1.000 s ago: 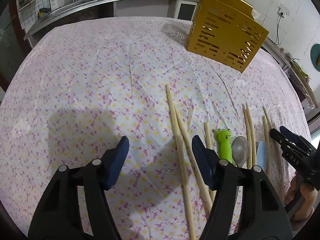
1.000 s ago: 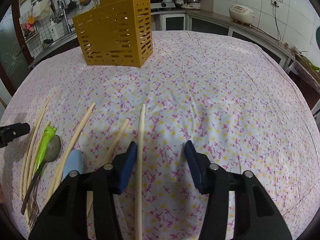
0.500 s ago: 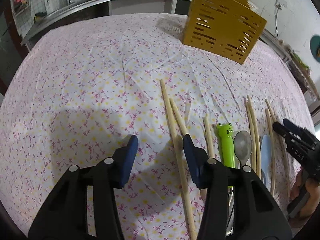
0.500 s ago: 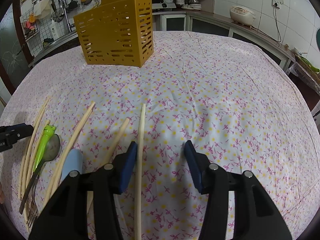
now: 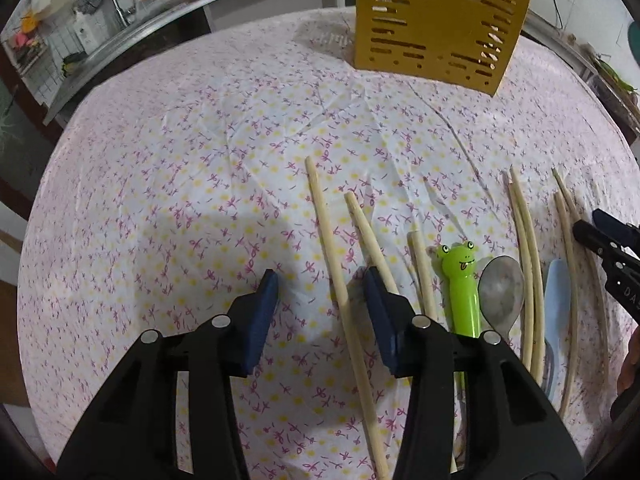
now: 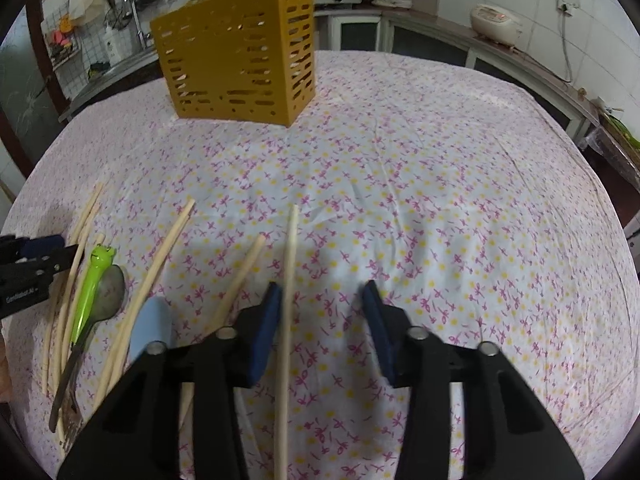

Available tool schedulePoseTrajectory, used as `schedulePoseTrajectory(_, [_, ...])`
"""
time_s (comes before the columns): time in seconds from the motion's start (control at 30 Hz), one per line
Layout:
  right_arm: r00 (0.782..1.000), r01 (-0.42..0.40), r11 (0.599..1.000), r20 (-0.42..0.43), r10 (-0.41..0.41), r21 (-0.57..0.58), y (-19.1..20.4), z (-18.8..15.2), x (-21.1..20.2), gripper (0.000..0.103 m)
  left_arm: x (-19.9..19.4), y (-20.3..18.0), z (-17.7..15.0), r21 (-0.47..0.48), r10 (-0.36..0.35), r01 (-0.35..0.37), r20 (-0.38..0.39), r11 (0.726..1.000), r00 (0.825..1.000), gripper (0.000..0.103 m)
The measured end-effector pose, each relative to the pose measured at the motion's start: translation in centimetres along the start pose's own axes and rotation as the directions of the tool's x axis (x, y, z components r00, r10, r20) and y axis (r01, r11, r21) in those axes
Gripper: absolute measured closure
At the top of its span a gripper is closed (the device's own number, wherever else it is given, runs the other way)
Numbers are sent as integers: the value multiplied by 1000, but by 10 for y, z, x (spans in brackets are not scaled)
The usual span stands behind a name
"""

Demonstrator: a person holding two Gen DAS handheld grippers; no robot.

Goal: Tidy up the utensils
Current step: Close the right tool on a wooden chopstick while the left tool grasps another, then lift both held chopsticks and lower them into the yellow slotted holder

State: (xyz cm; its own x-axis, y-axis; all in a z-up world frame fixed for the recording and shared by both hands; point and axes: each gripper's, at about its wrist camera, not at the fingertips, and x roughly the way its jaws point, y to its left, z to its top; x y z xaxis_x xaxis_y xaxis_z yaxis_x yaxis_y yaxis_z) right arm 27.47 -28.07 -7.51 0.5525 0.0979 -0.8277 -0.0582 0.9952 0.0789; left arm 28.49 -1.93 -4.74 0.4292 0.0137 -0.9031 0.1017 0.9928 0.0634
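Note:
Several wooden chopsticks lie on the flowered tablecloth (image 5: 200, 160). My left gripper (image 5: 320, 284) is open and low, its jaws either side of one long chopstick (image 5: 332, 256); a shorter chopstick (image 5: 368, 236) touches its right finger. A green frog-handled utensil (image 5: 460, 280), a metal spoon (image 5: 500, 292) and a pale blue utensil (image 5: 558, 296) lie to the right. My right gripper (image 6: 320, 300) is open over another chopstick (image 6: 290, 280) that lies by its left finger. The yellow slotted utensil holder (image 6: 240, 68) stands at the far side, also in the left wrist view (image 5: 436, 28).
The table is round, with its cloth edge falling off on all sides. Kitchen counters, a sink rack (image 6: 80, 40) and a rice cooker (image 6: 496, 24) stand behind it. More chopsticks (image 5: 528, 264) lie near the right gripper in the left wrist view (image 5: 604, 248).
My left gripper has moved right and forward, so the long chopstick now lies between its jaws, which have narrowed. My right gripper has stayed in place.

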Motion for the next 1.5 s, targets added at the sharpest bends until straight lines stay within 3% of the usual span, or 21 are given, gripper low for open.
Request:
schedulePoseTrajectory(0.1, [998, -26, 999, -51, 25, -31, 5, 8, 2, 82, 1, 2, 7, 20, -24, 25, -44, 999, 999, 65])
schedulePoseTrajectory(0.47, [976, -57, 996, -213, 43, -61, 12, 36, 18, 94, 15, 2, 37, 26, -35, 39, -116, 999, 993, 74])
schedulePoseTrajectory(0.6, [966, -87, 996, -244, 81, -17, 5, 41, 19, 97, 16, 2, 39, 26, -24, 27, -116, 999, 993, 91])
schedulePoseTrajectory(0.67, [966, -99, 995, -238, 97, 2, 1, 42, 19, 97, 15, 3, 39, 27, -35, 38, -111, 999, 993, 94])
schedulePoseTrajectory(0.97, [981, -142, 989, -124, 147, 50, -7, 44, -13, 97, -8, 20, 19, 7, -66, 67, -81, 998, 995, 98])
schedulePoseTrajectory(1.13, [987, -157, 985, -27, 159, 68, -16, 54, -29, 97, -35, 25, 24, -22, -96, 96, 6, 995, 995, 98])
schedulePoseTrajectory(1.3, [989, -140, 987, 68, 135, 83, -19, 62, -48, 97, -70, 29, 32, -22, -108, 112, 140, 993, 984, 98])
schedulePoseTrajectory(1.5, [970, -166, 981, 198, 144, 97, -22, 80, -68, 97, -101, 29, 51, -36, -159, 175, 276, 984, 948, 98])
